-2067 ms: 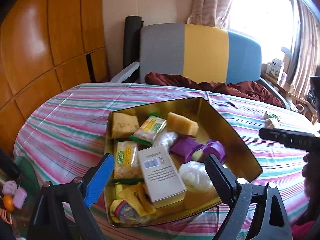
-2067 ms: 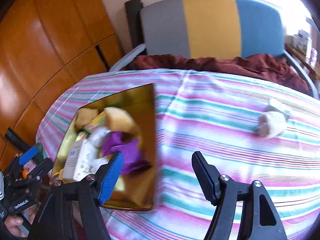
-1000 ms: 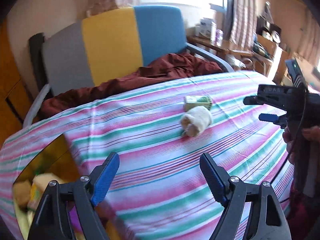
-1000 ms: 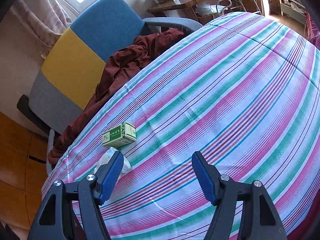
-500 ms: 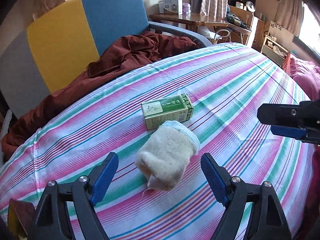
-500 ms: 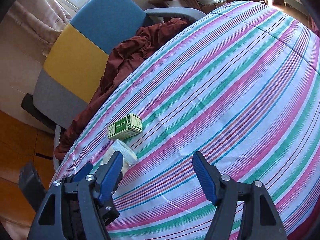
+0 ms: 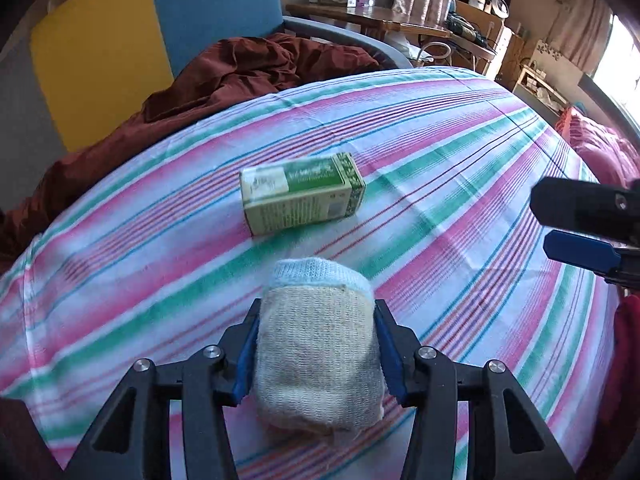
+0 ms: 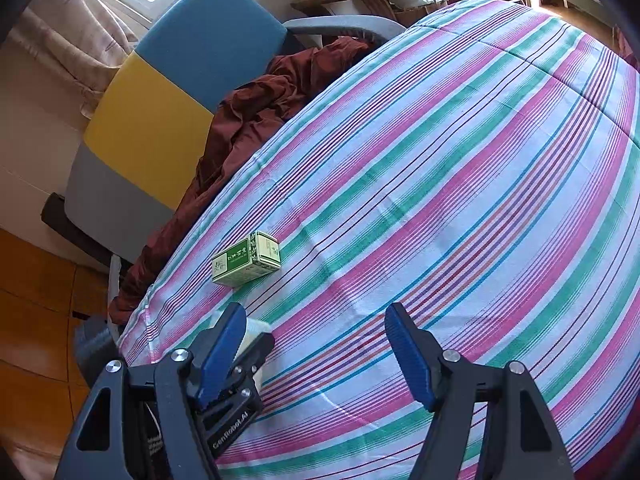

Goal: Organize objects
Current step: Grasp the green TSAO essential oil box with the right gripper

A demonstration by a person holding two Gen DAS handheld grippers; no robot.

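Beige knitted wool, rolled into a sock bundle with a pale blue cuff (image 7: 318, 344), is held between the blue pads of the left tool (image 7: 316, 350), low in the left wrist view at about 6 o'clock. The jaws have just been closing, and both pads are now pressed against the bundle's sides, the knit bulging slightly past them. The bundle is seen resting on the striped pink, green and white cloth covering the bench (image 7: 460, 168); no lift can be made out.

Toward 12 o'clock from the bundle, near but apart from it, a small green and cream cardboard box (image 7: 302, 198) is lying on its long side. In the right wrist view the same box (image 8: 246, 264) is found at about 10 o'clock of the right tool (image 8: 320, 350), whose jaws are standing fairly wide with nothing between them over bare cloth.

The step in hand is judged to be the pick-up of the sock bundle, with the grip just made. A straight lift is called for next, firm enough that the soft roll is not squeezed out, and then a carry to wherever the objects are being gathered; no container is shown in either view. The box is left for the free right tool, which would have to be brought over and set across its narrow sides.

Beyond the bench, a dark red cloth (image 7: 256, 68) is draped on a grey, yellow and blue chair (image 7: 160, 12).
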